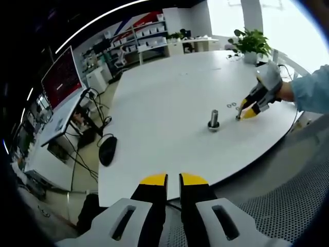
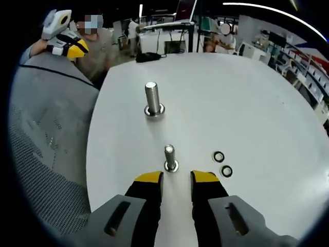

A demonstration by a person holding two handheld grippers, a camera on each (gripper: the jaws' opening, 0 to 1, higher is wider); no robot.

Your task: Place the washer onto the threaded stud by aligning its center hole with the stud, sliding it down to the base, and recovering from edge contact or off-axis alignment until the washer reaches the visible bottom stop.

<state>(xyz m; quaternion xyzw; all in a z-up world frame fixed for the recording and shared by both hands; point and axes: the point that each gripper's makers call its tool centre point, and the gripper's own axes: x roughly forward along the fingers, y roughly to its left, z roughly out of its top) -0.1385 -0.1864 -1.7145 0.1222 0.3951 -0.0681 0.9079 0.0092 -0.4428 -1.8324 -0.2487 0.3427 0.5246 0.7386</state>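
On the white tabletop (image 2: 257,103), two loose washers (image 2: 222,163) lie flat, just beside the small stud (image 2: 170,156), which stands straight up. No washer is picked up yet. Right tongs (image 2: 176,179) sit slightly apart and empty, needing to reach a washer. Left tongs (image 1: 174,178) are nearly closed, empty.
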